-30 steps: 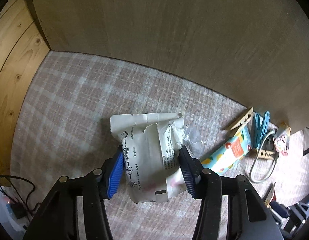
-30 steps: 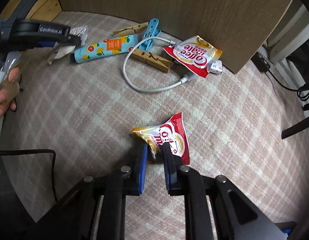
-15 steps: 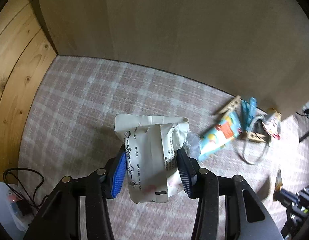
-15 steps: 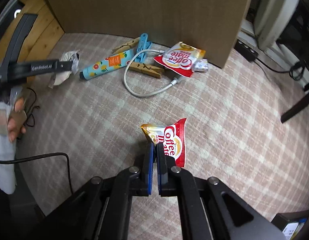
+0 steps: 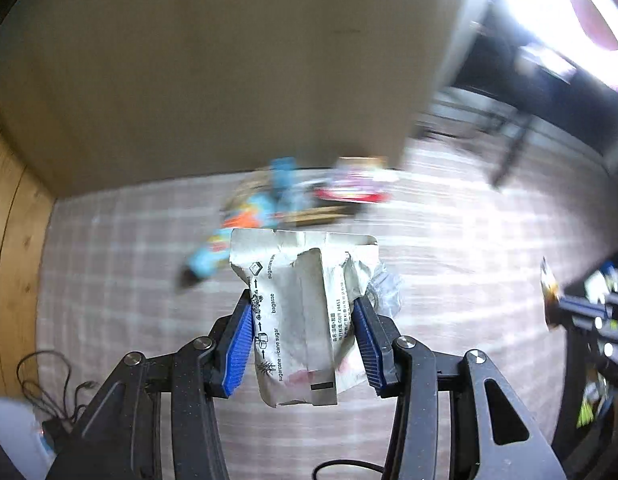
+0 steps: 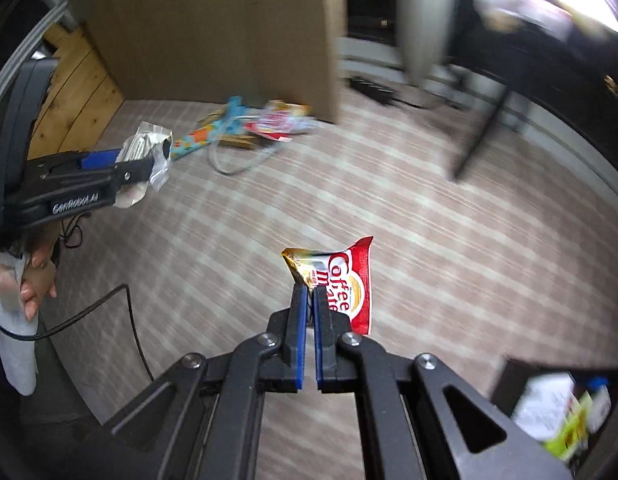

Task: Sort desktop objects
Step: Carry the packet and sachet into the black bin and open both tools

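Both grippers were loaded mid-sort: the right gripper (image 6: pixel 310 300), jaws nearly shut, pinched a red-and-gold Coffee-mate sachet (image 6: pixel 346 285) clear of the checked tablecloth (image 6: pixel 449 264), while the left gripper (image 5: pixel 305 320) clamped a torn off-white paper sugar packet (image 5: pixel 299 316) aloft. Next, seemingly, came carrying each to its pile.

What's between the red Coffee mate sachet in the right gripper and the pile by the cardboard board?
Only bare checked tablecloth between sachet and pile, seen from the right wrist.

Right claw (image 6: pixel 310 300), earlier open around the sachet (image 6: pixel 341 284), now clamps it and carries it clear of the table (image 6: pixel 449 264).
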Demonstrator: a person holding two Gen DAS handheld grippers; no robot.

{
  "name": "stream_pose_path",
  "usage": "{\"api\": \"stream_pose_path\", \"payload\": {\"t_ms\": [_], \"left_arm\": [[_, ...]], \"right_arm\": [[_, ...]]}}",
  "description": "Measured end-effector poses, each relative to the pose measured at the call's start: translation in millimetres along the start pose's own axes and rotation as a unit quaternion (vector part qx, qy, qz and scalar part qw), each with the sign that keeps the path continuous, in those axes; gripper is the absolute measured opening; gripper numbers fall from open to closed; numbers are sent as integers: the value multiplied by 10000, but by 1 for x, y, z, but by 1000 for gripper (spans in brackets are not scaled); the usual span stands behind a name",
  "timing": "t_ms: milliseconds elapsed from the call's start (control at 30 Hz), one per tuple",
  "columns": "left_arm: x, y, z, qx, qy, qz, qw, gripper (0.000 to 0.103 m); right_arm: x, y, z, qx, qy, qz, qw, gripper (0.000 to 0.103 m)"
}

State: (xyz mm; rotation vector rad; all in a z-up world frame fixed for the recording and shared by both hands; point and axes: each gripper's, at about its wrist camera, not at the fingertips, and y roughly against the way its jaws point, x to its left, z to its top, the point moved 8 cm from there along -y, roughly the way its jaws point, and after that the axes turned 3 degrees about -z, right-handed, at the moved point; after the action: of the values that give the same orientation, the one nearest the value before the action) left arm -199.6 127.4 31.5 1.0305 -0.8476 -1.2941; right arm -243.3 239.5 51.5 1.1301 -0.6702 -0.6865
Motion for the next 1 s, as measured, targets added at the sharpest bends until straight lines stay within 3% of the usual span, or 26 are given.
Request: {"api": "stream_pose_path", "payload": {"t_ms": [167,267,533,700,800,1000], "left_arm": [[-102,11,-11,10,-882,-482,9949,45],[-172,-9,-17,26,-1306,-782,9883,45],[-344,30,-45,85,-2491,-1555,9559,45],[-424,38,-66,209,-2948,-1833,9376,45],[-452,28,-72,288,-3121,-1875,9309,45],[-494,18,-76,386,-3284,-1858,9253,45]], "right_arm": [[-78,46,-34,-134,-620,-337,9974,3],[-126,75,-64,-235,-1069,-589,9923,3],[-249,132,-150,-443,-2355,-1206,9633,4],[-305,146,-196,-388,-2888,-1493,9449,4],[-326,147,-221,-352,-3200,-1484,9351,4],[-349,141,-246,-271,-3505,-1423,9253,4]]}}
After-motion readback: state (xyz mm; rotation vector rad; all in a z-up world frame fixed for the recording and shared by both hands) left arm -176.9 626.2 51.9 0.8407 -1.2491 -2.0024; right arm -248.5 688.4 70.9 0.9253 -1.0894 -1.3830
